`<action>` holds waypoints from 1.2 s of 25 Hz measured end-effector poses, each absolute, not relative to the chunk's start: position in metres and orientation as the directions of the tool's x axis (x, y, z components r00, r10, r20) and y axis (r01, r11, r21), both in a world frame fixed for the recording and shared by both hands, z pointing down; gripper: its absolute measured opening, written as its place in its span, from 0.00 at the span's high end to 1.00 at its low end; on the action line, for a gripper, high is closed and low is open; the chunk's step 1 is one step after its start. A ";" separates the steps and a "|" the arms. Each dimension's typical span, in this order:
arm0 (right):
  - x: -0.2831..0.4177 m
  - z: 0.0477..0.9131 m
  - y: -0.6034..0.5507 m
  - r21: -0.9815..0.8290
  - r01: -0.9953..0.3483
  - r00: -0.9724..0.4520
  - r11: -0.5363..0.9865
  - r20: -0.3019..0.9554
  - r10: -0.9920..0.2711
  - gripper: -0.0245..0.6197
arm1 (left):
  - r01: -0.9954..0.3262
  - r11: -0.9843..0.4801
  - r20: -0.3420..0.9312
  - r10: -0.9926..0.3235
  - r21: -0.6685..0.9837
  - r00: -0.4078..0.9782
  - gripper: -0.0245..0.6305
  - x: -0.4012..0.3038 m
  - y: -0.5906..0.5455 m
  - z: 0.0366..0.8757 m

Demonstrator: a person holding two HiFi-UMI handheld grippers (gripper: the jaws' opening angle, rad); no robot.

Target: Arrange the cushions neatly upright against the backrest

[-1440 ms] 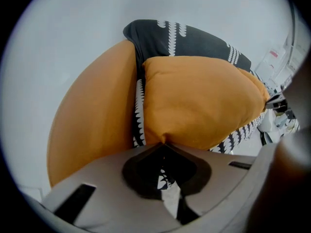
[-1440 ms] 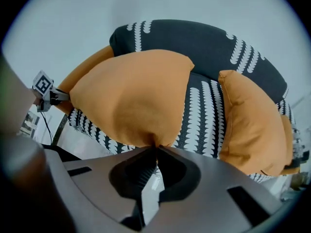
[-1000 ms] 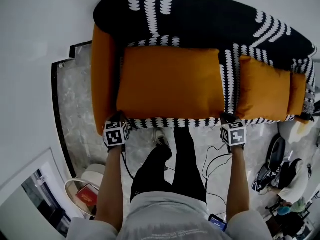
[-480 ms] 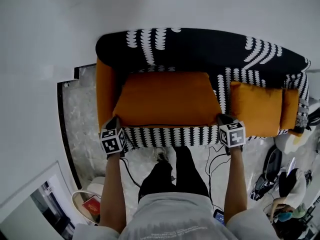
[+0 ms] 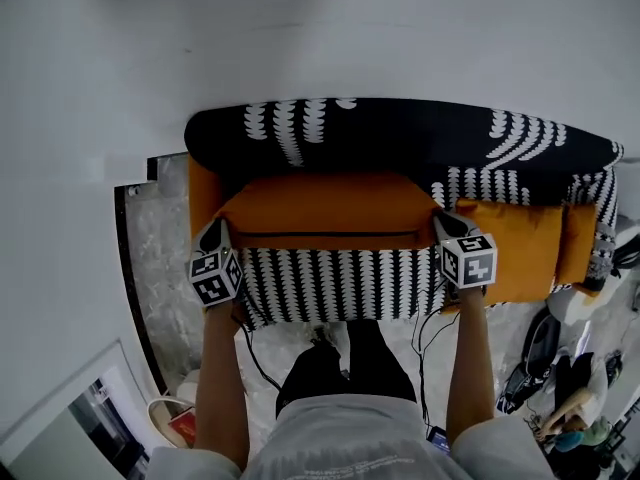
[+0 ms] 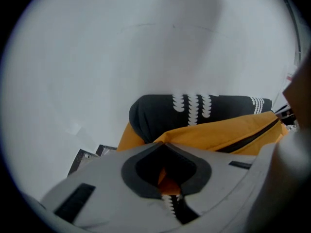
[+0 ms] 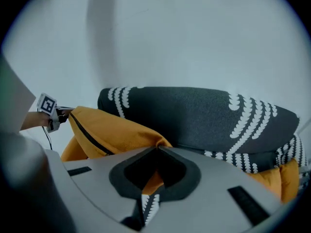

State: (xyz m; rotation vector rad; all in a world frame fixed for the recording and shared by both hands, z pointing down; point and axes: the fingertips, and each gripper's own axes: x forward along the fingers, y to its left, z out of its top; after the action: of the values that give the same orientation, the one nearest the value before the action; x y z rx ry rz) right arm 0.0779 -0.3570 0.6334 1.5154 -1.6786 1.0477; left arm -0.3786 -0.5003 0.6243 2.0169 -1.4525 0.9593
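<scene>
While clamped tight on orange fabric, gripping one near corner apiece: left tongs (image 5: 212, 230) at the left end, right tongs (image 5: 447, 223) at the right end of the long rectangular orange fabric cushion (image 5: 330, 208). Long axis left to right, spanning both tongs evenly. Near edge raised off the black-and-white striped seat (image 5: 340, 283), leaning towards the black white-patterned backrest (image 5: 400, 133) just beyond, on the far side. Likely calls for pushing farther and tipping upright, both ends together.

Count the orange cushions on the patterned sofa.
2 for sure: a large cushion gripped between the left claw and right claw, and a smaller cushion at its right. Orange panels at both ends of the sofa may be more.
</scene>
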 end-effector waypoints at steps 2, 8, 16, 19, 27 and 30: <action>0.087 0.634 -0.380 -0.151 -0.988 -0.118 -0.019 0.843 -0.525 0.94 | -0.947 -0.320 0.737 -0.645 -0.019 0.203 0.92 -0.371 -0.526 0.622; 0.110 0.634 -0.443 -0.144 -0.986 -0.062 -0.083 0.779 -0.623 0.94 | -0.962 -0.272 0.699 -0.693 -0.025 0.178 0.92 -0.351 -0.590 0.627; 0.123 0.656 -0.487 -0.114 -0.991 -0.038 -0.073 0.749 -0.662 0.94 | -0.964 -0.265 0.722 -0.671 -0.021 0.169 0.92 -0.330 -0.638 0.649; 0.125 0.654 -0.492 -0.100 -0.992 -0.021 -0.083 0.751 -0.660 0.94 | -0.972 -0.236 0.719 -0.676 -0.003 0.162 0.92 -0.328 -0.646 0.646; 0.137 0.612 -0.495 -0.040 -0.991 0.056 -0.129 0.748 -0.661 0.94 | -0.964 -0.258 0.670 -0.726 -0.059 0.153 0.82 -0.331 -0.650 0.604; 0.141 0.592 -0.489 -0.032 -0.988 0.082 -0.153 0.724 -0.685 0.94 | -0.944 -0.327 0.660 -0.718 -0.040 0.220 0.63 -0.321 -0.643 0.588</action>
State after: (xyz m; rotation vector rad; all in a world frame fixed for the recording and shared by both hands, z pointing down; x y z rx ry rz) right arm 0.1408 -0.4895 0.5917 1.8932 -1.6458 0.8430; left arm -0.3209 -0.6431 0.5877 2.1305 -1.5417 0.8394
